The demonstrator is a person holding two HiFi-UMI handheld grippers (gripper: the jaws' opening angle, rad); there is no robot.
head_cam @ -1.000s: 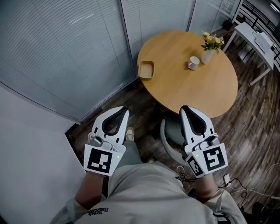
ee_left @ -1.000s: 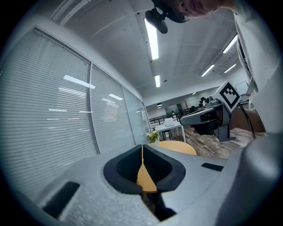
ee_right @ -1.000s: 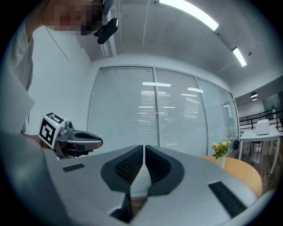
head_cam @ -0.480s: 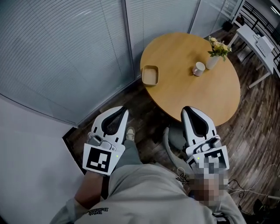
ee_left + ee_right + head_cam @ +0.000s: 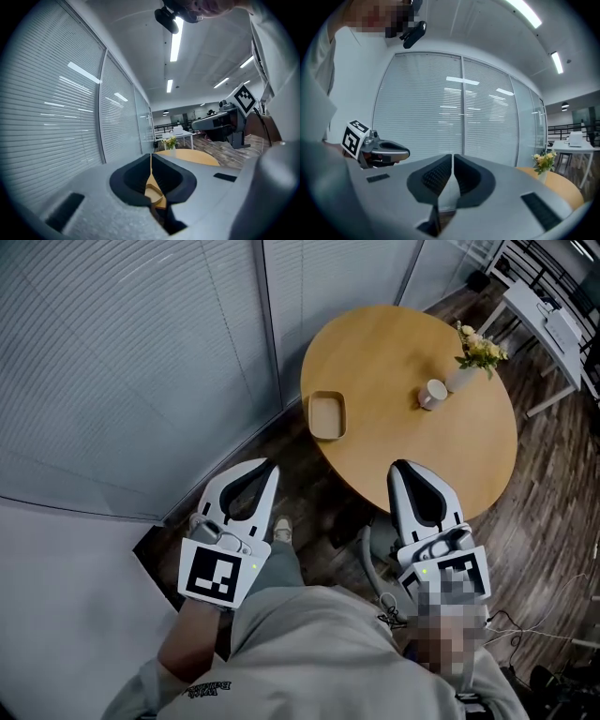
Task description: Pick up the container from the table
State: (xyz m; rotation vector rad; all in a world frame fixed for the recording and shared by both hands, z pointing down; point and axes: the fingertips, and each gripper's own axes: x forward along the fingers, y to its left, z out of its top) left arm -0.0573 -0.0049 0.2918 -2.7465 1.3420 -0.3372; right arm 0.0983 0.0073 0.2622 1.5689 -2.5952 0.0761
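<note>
L claw (image 5: 266,468) – jaws pressed together, empty, low beside the desk (image 5: 403,442). Container (image 5: 327,415) sits at desk's left rim, apart from both claws. R claw (image 5: 400,470) – pressed together, empty, at desk's near edge. Mug (image 5: 433,394), flower vase (image 5: 478,357) further right.

The left gripper (image 5: 268,467) and right gripper (image 5: 400,471) have white shells with black ridged inner pads. At the left one's six o'clock end sits a black-and-white marker cube (image 5: 214,576) beside a green light (image 5: 253,567). The person's shirt (image 5: 309,652) is pale grey.
</note>
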